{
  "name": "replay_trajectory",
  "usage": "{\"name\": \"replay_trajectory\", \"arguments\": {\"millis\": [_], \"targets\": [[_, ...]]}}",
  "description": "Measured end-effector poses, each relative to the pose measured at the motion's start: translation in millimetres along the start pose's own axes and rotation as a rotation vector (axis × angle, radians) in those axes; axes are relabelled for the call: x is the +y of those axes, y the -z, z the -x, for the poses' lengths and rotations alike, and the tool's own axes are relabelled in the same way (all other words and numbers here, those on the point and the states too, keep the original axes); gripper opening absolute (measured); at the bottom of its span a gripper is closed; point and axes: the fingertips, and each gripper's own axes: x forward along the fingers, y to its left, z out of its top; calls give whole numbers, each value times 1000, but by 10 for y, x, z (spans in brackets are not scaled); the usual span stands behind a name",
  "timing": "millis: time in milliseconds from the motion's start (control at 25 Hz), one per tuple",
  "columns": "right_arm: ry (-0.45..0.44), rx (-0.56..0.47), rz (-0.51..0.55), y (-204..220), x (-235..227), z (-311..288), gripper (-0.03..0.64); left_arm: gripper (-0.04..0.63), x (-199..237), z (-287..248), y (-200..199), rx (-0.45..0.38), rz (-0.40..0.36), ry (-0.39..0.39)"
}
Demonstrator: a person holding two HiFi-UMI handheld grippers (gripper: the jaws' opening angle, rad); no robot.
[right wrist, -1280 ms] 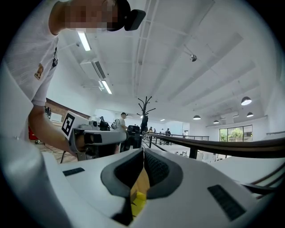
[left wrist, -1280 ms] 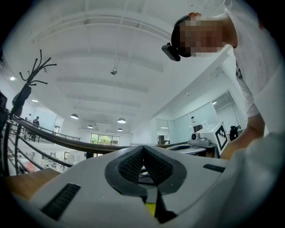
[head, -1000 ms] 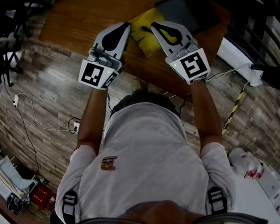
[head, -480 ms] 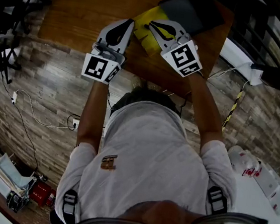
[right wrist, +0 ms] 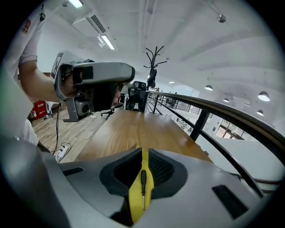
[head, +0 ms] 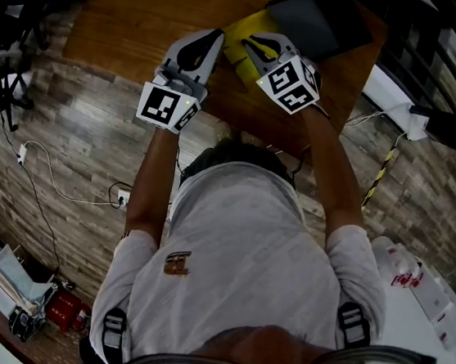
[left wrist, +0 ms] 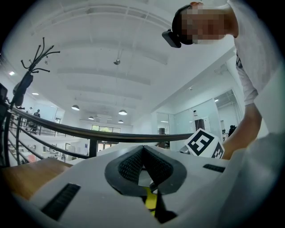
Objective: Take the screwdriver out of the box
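A yellow box (head: 240,29) with its dark lid (head: 318,19) swung open lies on the wooden table (head: 142,10). In the right gripper view a slim black screwdriver (right wrist: 142,180) lies on the yellow box floor (right wrist: 136,205), seen through the hollow behind the jaws. My right gripper (head: 253,44) (right wrist: 143,152) tilts down over the box, jaws shut, nothing between the pads. My left gripper (head: 216,37) (left wrist: 143,148) is level beside the box's left edge, its pads meeting at the tip. A bit of yellow (left wrist: 151,201) shows under it.
A dark metal railing (right wrist: 213,111) runs along the table's far side. The left gripper's body (right wrist: 95,73) shows in the right gripper view, and the right gripper's marker cube (left wrist: 204,143) in the left one. Cables (head: 54,189) lie on the wood-pattern floor by the person's feet.
Both grippers have moved toward the box. The right one has dropped and tipped nose-down over the yellow box; the left has slid closer to the box's edge.
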Motion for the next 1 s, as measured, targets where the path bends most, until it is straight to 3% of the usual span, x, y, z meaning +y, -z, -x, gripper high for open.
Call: {"name": "replay_trajectory", "arguments": {"millis": [400, 560, 1000], "targets": [[-38, 103, -1, 206, 13, -310, 38, 18, 162, -6, 69, 10, 14, -5], [-60, 157, -4, 328, 27, -440, 120, 18, 217, -25, 119, 15, 18, -6], [-94, 325, -17, 688, 22, -744, 143, 18, 329, -77, 223, 26, 38, -7]]}}
